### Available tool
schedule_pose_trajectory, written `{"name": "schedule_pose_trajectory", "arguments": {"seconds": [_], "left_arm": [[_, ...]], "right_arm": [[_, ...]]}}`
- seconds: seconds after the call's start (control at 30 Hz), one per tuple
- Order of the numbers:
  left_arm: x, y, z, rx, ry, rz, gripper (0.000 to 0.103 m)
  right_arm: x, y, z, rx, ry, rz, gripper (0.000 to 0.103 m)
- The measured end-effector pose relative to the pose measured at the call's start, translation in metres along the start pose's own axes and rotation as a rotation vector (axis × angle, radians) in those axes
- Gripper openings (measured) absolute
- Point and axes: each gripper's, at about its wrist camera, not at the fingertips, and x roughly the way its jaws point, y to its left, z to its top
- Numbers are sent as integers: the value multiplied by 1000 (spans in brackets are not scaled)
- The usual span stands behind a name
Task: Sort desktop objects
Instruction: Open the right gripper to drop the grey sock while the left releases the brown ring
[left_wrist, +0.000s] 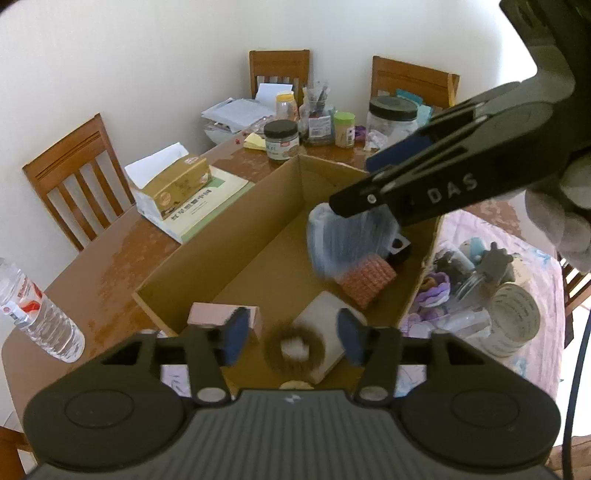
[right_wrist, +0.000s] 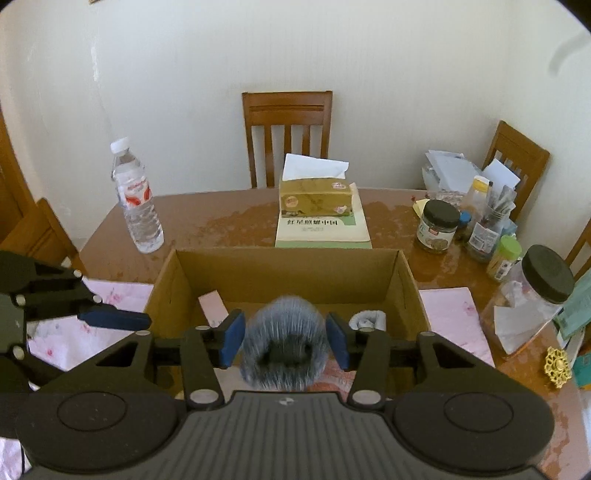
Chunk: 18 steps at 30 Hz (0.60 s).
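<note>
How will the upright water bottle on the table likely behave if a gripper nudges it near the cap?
The water bottle looks tall and narrow, so it may tip. It looks mostly full, so it is probably fairly heavy. Its clear ribbed plastic may flex and slip.

A plain cream wall (right_wrist: 221, 74) stands behind a worn brown wooden table (right_wrist: 229, 221). Slatted wooden chairs (right_wrist: 287, 122) line its far side in soft, even light.

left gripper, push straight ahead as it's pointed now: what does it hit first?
Most likely the dark fuzzy ring lying in the cardboard box, right between the open left gripper fingers, with the white block just behind. Depth is hard to judge.
</note>
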Motion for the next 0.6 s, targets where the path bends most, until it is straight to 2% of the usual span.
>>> {"name": "schedule_pose_trajectory", "arguments": {"seconds": [0.07,0.17,0.27,0.6], "left_arm": [[0,2,-1,-7,0,5,73],[0,2,-3,-5,-3,-7,80],[0,0,-3,-4,-1,-18,81],[-10,-16,-6,17,-17,-60,84]], "right_arm": [[1,0,1,5,-8,-18,70],[0,-2,1,6,-6,-22,72],[-2,-5,-2,12,-5,-34,79],[-14,-16,-17,55,6,-50,85]]}}
